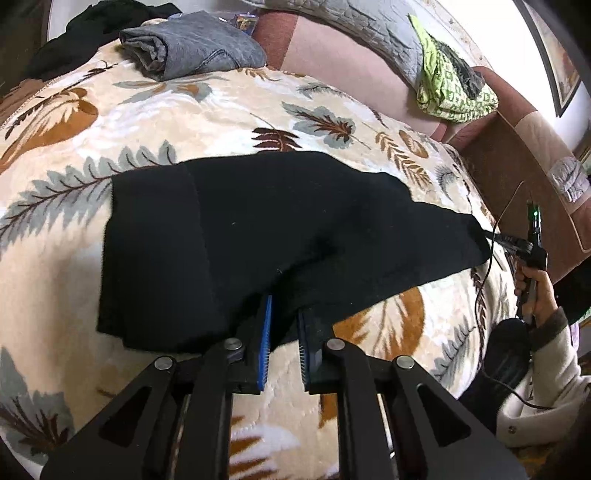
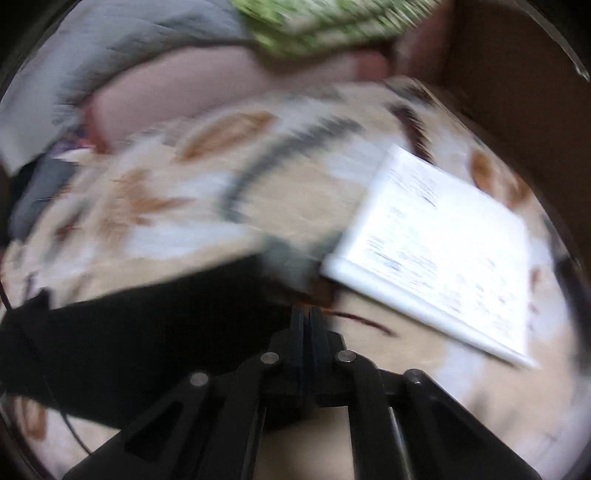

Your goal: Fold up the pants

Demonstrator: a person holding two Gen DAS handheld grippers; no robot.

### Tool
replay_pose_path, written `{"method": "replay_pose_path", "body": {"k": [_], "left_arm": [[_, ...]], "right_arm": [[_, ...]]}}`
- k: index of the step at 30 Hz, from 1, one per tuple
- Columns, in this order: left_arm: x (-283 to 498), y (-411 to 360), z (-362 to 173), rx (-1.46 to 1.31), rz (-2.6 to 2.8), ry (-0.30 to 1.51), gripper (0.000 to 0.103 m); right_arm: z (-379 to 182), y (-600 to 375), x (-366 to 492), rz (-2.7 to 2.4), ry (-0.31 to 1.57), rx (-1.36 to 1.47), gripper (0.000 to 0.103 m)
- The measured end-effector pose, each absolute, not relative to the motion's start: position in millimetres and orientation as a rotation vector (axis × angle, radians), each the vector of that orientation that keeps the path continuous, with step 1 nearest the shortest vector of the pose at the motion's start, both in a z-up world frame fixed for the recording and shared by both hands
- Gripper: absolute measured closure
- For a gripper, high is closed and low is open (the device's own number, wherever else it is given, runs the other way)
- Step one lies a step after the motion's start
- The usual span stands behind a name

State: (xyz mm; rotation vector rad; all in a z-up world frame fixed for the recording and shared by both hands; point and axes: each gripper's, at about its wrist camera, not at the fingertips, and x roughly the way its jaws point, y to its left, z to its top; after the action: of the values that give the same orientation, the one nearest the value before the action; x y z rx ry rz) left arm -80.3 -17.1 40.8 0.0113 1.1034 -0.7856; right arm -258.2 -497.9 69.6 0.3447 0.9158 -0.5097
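Observation:
Black pants (image 1: 258,236) lie across a leaf-patterned blanket (image 1: 184,122), folded over at their left side. My left gripper (image 1: 286,332) sits at their near edge, its blue-padded fingers (image 1: 266,325) pinching a fold of the black cloth. At the far right, my right gripper (image 1: 496,236) meets the pants' pulled-out corner, with a hand (image 1: 532,284) on its handle. The right wrist view is blurred: my right gripper (image 2: 306,314) has its fingers pressed together at the edge of the black pants (image 2: 147,332), which stretch away to the left.
Folded grey jeans (image 1: 192,48) and a black garment (image 1: 92,26) lie at the blanket's far end. A green patterned cloth (image 1: 450,85) rests on a grey quilt (image 1: 362,26). White printed paper (image 2: 443,240) lies right of the right gripper. A cable (image 1: 487,295) hangs nearby.

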Motion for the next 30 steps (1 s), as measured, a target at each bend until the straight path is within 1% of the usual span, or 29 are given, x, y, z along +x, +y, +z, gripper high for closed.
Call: {"method": "replay_pose_path", "body": {"k": [1,2,3,4,5,7,8,9,11,16,21,22,23,24,25,28,30], "left_arm": [[-80.4,-15.1,43.2,0.012,-0.785,1.104,0.092],[-80.5,-10.0,46.4,0.003,-0.782,1.107,0.092],[-80.7,-5.8,48.8,-0.010,-0.780,1.108,0.092],[-80.7,-0.4,51.8,-0.025,-0.775,1.106,0.092],[-81.6,5.5,54.9,-0.033,-0.766,1.101,0.091],[-81.2,20.4,61.2,-0.047,-0.735,1.088,0.086],[-79.8,27.5,63.7,-0.063,-0.721,1.082,0.074],[-77.8,34.9,66.2,-0.089,-0.709,1.073,0.057],[-73.1,46.9,70.2,-0.135,-0.673,1.040,0.044],[-57.7,48.2,62.9,-0.144,-0.608,1.039,0.044],[-50.4,31.2,50.6,-0.118,-0.604,1.048,0.044],[-49.9,27.5,49.2,-0.107,-0.607,1.047,0.044],[-49.6,23.9,47.9,-0.093,-0.604,1.047,0.044],[-48.9,21.5,47.0,-0.079,-0.600,1.046,0.044],[-48.8,20.3,46.9,-0.068,-0.595,1.045,0.044],[-50.0,21.7,49.0,-0.064,-0.600,1.032,0.044],[-49.8,23.7,48.2,-0.070,-0.594,1.027,0.044]], "right_arm": [[75.1,-486.9,-254.8,-0.478,0.908,0.327,0.075],[83.1,-470.0,-248.0,-0.436,0.893,0.300,0.064],[90.1,-453.4,-242.4,-0.390,0.867,0.286,0.049],[95.0,-437.6,-235.8,-0.336,0.839,0.283,0.046],[99.9,-420.6,-227.0,-0.255,0.816,0.289,0.046],[101.7,-385.8,-209.6,-0.104,0.805,0.296,0.045],[100.1,-367.9,-201.6,-0.044,0.803,0.291,0.045],[97.0,-349.2,-194.1,0.021,0.803,0.283,0.045],[91.0,-312.2,-179.6,0.139,0.811,0.260,0.045],[71.2,-214.3,-156.7,0.382,0.841,0.147,0.045],[54.3,-151.1,-147.9,0.457,0.839,-0.002,0.045],[51.4,-143.7,-144.5,0.467,0.840,-0.016,0.048],[48.2,-137.0,-141.0,0.473,0.850,-0.039,0.055],[45.6,-134.3,-138.1,0.461,0.863,-0.060,0.093],[45.3,-133.0,-137.5,0.445,0.875,-0.063,0.099],[49.3,-137.3,-145.5,0.462,0.881,-0.018,0.099],[36.5,-138.9,-143.7,0.450,0.926,0.017,0.099]]}}
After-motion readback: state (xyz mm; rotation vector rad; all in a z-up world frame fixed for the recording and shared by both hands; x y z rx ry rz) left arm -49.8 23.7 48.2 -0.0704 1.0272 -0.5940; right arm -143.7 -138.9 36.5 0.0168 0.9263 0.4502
